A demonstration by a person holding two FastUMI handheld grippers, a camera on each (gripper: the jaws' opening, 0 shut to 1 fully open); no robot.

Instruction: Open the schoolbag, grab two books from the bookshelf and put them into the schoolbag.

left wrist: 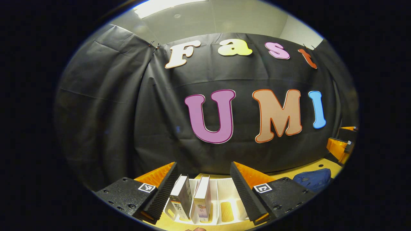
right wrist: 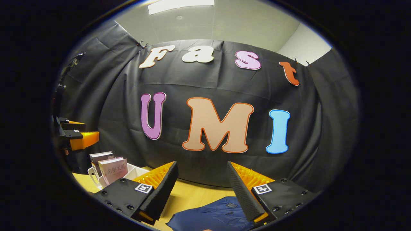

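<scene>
Books (left wrist: 191, 197) stand upright, two of them, in the slots of a white rack (left wrist: 221, 195) on the wooden table (left wrist: 318, 166); in the left gripper view we see them at 6 o'clock, between the fingers of the left gripper (left wrist: 204, 192). One has a dark spine, the other a pale one. The bag (left wrist: 313, 179), dark blue and lying flat, sits at 4 o'clock in that view, well apart from the rack.

We find the left gripper spread wide, holding nothing; its fingers flank the rack, and we cannot tell whether they touch it. It points level at the wall.

In the right gripper view the bag (right wrist: 215, 216) lies at 6 o'clock, just below the right gripper (right wrist: 202, 192), which is also spread wide and grips nothing. The books (right wrist: 110, 168) appear at 8 o'clock, with the left gripper (right wrist: 77, 134) above them at 9 o'clock.
</scene>
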